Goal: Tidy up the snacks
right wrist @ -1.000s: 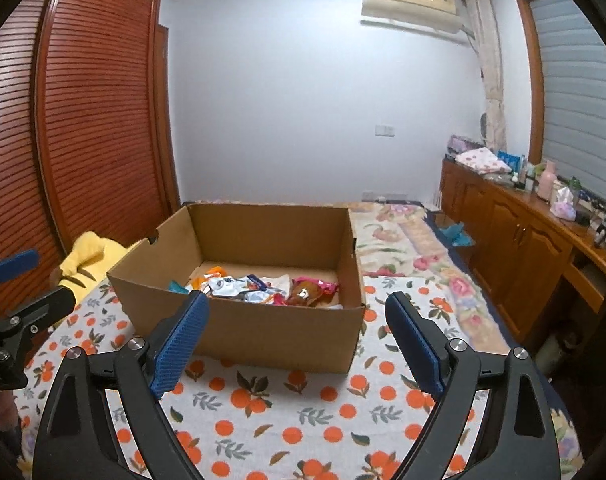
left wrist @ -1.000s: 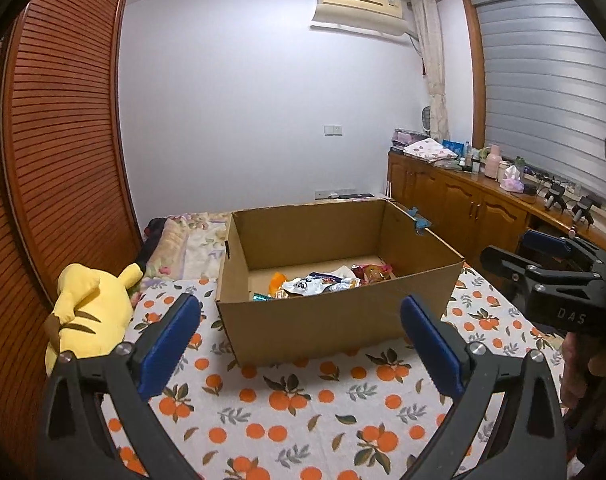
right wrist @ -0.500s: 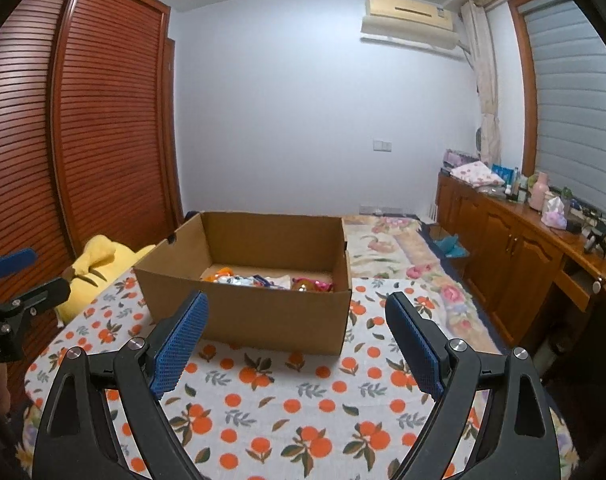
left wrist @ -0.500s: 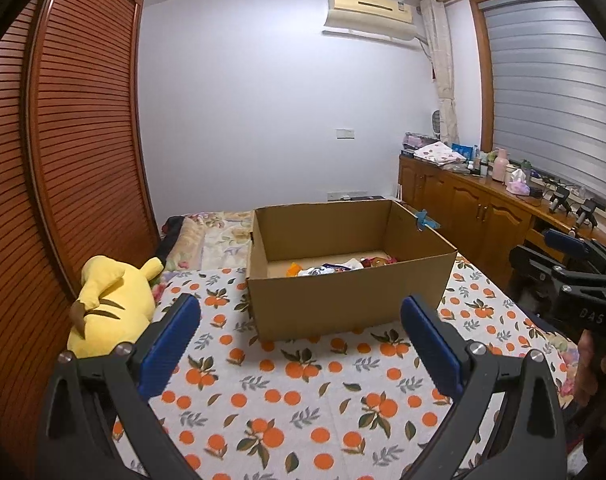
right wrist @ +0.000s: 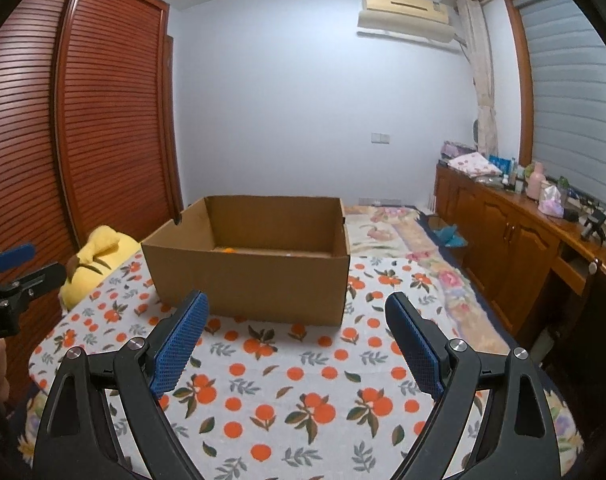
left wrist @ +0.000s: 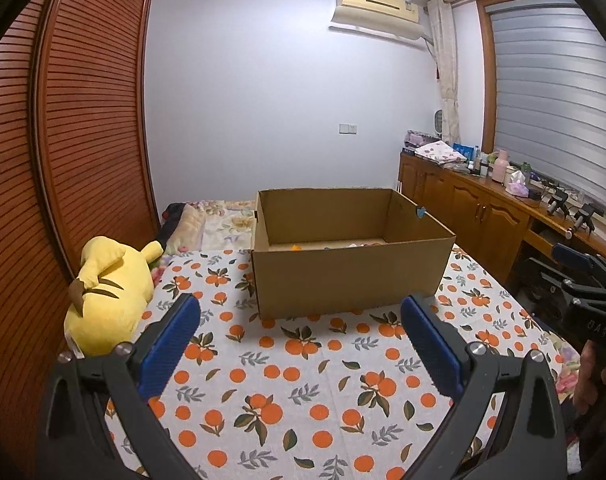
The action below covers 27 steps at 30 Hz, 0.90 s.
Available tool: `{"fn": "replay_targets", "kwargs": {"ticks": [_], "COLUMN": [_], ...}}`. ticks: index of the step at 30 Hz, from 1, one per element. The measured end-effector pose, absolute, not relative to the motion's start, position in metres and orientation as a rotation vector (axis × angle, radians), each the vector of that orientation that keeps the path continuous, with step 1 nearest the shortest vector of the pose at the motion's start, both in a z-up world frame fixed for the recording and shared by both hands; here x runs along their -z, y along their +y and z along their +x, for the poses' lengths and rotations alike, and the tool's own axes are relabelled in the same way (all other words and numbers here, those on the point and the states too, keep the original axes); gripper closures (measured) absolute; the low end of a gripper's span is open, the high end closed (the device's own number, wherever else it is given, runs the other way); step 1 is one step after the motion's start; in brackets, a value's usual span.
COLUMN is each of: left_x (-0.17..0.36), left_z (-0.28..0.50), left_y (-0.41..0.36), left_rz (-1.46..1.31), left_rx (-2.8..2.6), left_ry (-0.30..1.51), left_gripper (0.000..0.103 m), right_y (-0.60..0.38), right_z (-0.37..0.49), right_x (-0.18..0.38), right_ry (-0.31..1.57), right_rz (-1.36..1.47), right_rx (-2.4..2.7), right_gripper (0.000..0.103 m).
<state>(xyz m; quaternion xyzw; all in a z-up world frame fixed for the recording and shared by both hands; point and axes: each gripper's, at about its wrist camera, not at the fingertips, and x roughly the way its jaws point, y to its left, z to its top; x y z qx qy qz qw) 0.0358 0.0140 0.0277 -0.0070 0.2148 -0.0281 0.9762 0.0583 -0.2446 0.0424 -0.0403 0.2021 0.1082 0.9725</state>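
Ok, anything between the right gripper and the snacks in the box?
Only the box's near wall: it hides nearly all the snacks. The cloth ahead of the open right gripper is bare.

Dim, even indoor light; fisheye-bent edges, dark corners.

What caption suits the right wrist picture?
Open right tongs face a cardboard box on an orange-print cloth.

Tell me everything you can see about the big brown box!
The box is plain brown cardboard, open at the top, standing upright on the cloth with the orange fruit print. Its walls are straight and bare, with a small notch near one top corner. Only slivers of colourful snacks show over the front edge. Nothing touches the box but the cloth; a yellow plush toy lies apart, beside it.
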Motion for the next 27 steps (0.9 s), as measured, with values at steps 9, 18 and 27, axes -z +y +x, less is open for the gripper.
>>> {"fn": "replay_targets", "kwargs": {"ticks": [9, 18, 27], "left_x": [-0.0238, -0.0237, -0.0222], "left_z": [0.0354, 0.0351, 0.0362], "left_y": [0.0138, 0.0136, 0.0154], "left_rz": [-0.018, -0.018, -0.018], "left_rx": [0.058, 0.058, 0.061], "left_ry": [0.442, 0.442, 0.446], "left_gripper": [0.002, 0.002, 0.002], "right_y": [-0.2466, -0.2469, -0.2459], "right_z": [0.058, 0.0582, 0.0588], "right_x": [-0.0409, -0.0411, -0.0403], "right_ry": [0.411, 0.411, 0.412], "right_rz": [-0.077, -0.078, -0.079], "right_rx": [-0.214, -0.213, -0.214], "right_gripper": [0.011, 0.011, 0.011]}}
